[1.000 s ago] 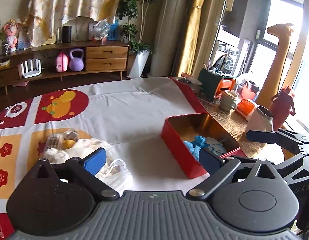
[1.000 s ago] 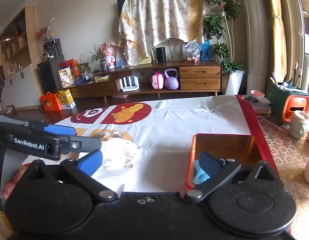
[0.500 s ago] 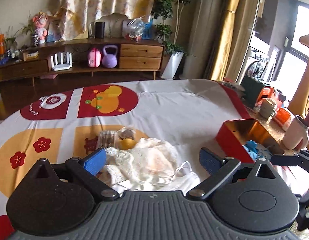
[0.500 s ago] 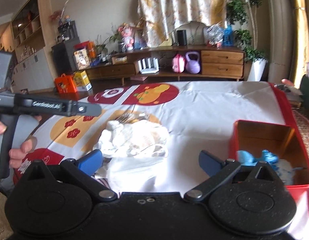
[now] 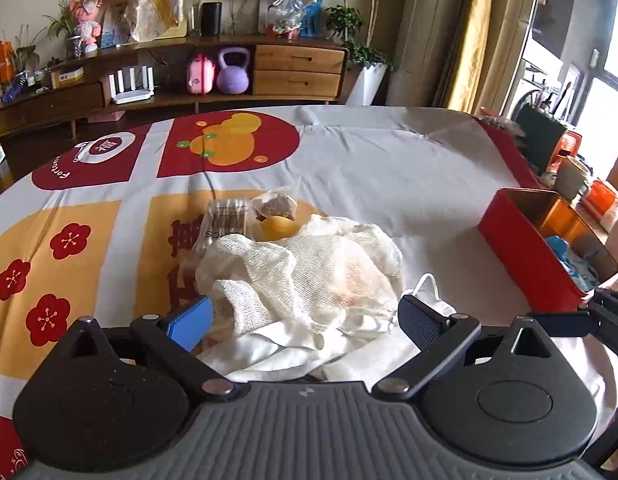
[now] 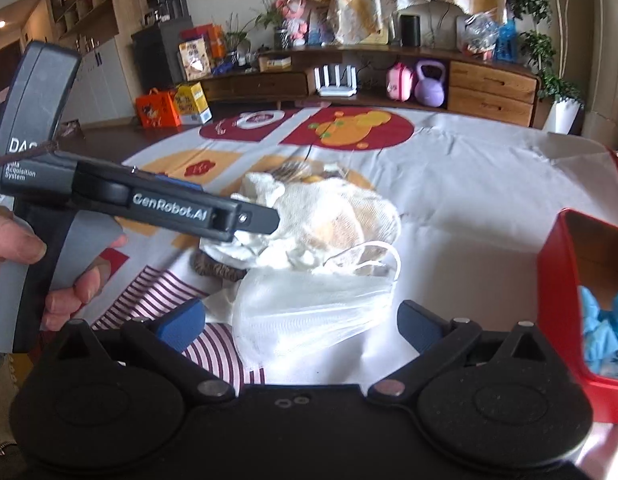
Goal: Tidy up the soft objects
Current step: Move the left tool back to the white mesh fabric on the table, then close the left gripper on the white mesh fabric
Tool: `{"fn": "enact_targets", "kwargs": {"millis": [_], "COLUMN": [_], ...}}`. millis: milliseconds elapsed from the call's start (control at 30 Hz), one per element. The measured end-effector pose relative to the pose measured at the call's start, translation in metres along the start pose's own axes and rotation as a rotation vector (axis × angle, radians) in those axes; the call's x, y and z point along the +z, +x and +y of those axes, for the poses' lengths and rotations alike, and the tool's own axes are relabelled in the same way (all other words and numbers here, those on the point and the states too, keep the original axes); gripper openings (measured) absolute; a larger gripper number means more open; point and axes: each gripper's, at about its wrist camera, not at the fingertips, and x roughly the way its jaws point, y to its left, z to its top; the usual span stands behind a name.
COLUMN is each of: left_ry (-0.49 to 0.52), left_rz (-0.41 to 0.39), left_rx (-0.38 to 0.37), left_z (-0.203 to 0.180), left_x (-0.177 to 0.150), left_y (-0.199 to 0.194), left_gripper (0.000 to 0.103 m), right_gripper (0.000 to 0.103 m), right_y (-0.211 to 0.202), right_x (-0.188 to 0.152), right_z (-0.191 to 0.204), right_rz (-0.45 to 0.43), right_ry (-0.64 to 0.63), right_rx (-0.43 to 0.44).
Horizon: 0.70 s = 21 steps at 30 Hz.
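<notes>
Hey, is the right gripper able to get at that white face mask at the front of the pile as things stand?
Probably yes. The right gripper is open, and the face mask lies on top between its fingers with nothing over it. The left gripper hangs farther back over the gauze cloth, clear of the path.

You have a crumpled white gauze cloth (image 5: 309, 268) heaped mid-table, a flat white face mask (image 6: 313, 316) lying just near of it, and a blue soft toy (image 6: 601, 328) inside the red box (image 5: 521, 248) at right.
</notes>
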Motion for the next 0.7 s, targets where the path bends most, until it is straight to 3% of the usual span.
{"fn": "enact_targets", "kwargs": {"millis": [267,533,700], "left_ry": [-0.006,0.05,0.018], "left_rz": [-0.043,-0.022,-0.001], "left_rx": [0.025,0.044,0.068], "left_z": [0.0,-0.016,-0.018], "left_x": [0.008,0.017,0.021], "left_y": [0.019,0.052,0.07], "left_gripper": [0.1,0.099,0.096], "right_gripper": [0.102,0.1,0.095], "right_y": [0.028,0.05,0.055], "right_x": [0.003,0.0,-0.004], "right_z": [0.003,0.003,0.004], "right_rz": [0.02,0.049,0.055], "right_ry": [-0.012,-0.019,-0.038], "right_rx": [0.012,0.018,0.009]}}
